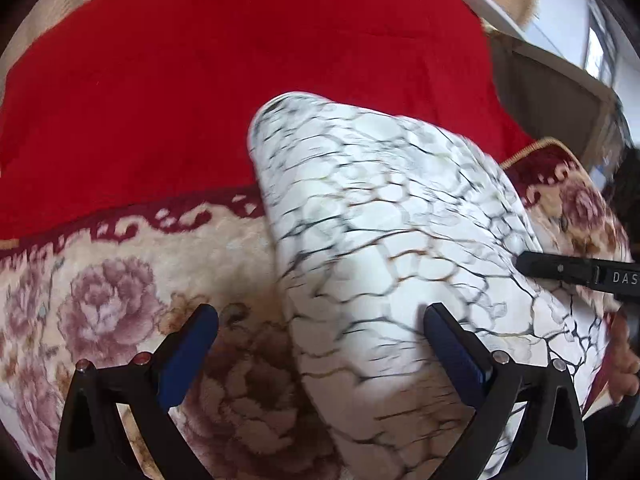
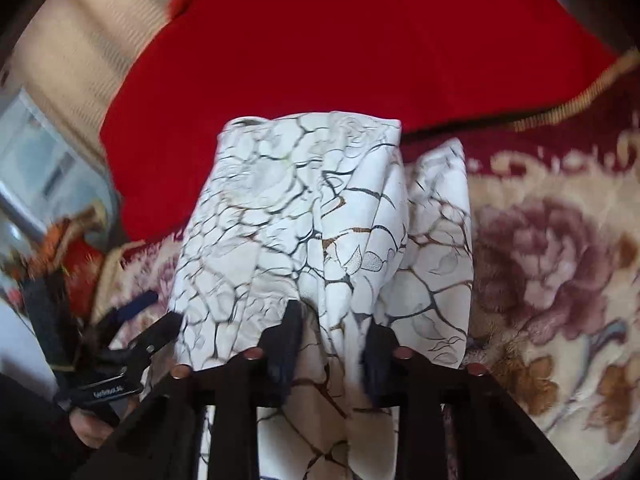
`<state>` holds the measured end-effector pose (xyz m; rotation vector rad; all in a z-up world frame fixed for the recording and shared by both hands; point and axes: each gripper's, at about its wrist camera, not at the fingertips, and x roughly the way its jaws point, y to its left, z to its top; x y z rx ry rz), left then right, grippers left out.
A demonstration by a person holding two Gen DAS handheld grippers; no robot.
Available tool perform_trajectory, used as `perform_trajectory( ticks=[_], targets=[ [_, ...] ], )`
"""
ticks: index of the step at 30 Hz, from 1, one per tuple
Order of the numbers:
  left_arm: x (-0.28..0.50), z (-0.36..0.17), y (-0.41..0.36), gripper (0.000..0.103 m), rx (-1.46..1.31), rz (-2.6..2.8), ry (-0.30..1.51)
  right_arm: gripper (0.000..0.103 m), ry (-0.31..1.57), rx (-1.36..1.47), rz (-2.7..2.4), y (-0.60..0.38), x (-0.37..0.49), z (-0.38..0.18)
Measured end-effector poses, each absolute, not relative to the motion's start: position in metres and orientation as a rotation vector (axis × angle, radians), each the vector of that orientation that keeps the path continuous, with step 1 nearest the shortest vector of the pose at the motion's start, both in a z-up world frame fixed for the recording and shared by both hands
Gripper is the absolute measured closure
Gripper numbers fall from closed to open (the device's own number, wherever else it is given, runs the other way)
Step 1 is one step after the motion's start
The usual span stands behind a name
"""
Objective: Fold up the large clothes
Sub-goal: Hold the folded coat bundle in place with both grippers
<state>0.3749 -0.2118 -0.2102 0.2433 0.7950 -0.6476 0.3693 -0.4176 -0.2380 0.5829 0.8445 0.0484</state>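
Observation:
A white garment (image 1: 384, 240) with a dark crackle print lies folded in a long band across a floral blanket (image 1: 120, 300). My left gripper (image 1: 320, 344) stands open and wide just above it. The garment's left edge runs between its blue pads, and neither pad presses on the cloth. In the right wrist view the same garment (image 2: 304, 200) rises in a bunched fold. My right gripper (image 2: 332, 340) is shut on that fold, with cloth pinched between its dark pads. One black finger (image 1: 552, 268) of the right gripper shows at the garment's right edge in the left wrist view.
A red blanket (image 1: 240, 80) covers the surface beyond the floral one, with a gold-trimmed edge (image 2: 560, 108). A beige cushion or backrest (image 2: 72, 72) stands behind. Clutter and a window (image 2: 44, 160) lie at the left. A hand (image 1: 624, 364) shows at the right edge.

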Motion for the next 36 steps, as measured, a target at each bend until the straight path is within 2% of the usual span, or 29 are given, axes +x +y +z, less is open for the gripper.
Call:
perform_trajectory(
  ticks=[3,5,8,11,13,14,19,26,36],
  targets=[
    [0.367,-0.216,-0.224,0.001,0.331,-0.639,0.749,0.076,0.906,0.477,-0.017,-0.405,0.378,-0.250],
    [0.369,-0.219,-0.226,0.001,0.326,-0.642,0.759,0.076,0.947,0.525,-0.021,-0.409,0.384,-0.269],
    [0.374,-0.217,-0.221,0.001,0.292,-0.648,0.783,0.073,0.931,0.610,0.001,-0.420,0.382,-0.266],
    [0.374,-0.217,-0.218,0.001,0.282,-0.643,0.788,0.062,0.926,0.694,-0.008,-0.438,0.377,-0.259],
    [0.374,-0.218,-0.218,0.001,0.289,-0.636,0.780,0.048,0.898,0.709,-0.036,-0.446,0.373,-0.248],
    [0.374,-0.218,-0.218,0.001,0.294,-0.633,0.776,0.046,0.857,0.713,-0.053,-0.449,0.370,-0.239],
    [0.371,-0.216,-0.218,0.001,0.295,-0.628,0.776,0.045,0.759,0.673,-0.041,-0.438,0.380,-0.211],
    [0.367,-0.215,-0.216,0.001,0.300,-0.631,0.787,0.051,0.962,0.638,-0.069,-0.413,0.416,-0.268],
    [0.366,-0.213,-0.214,0.001,0.302,-0.613,0.780,0.051,0.858,0.649,-0.073,-0.431,0.374,-0.228]
  ],
)
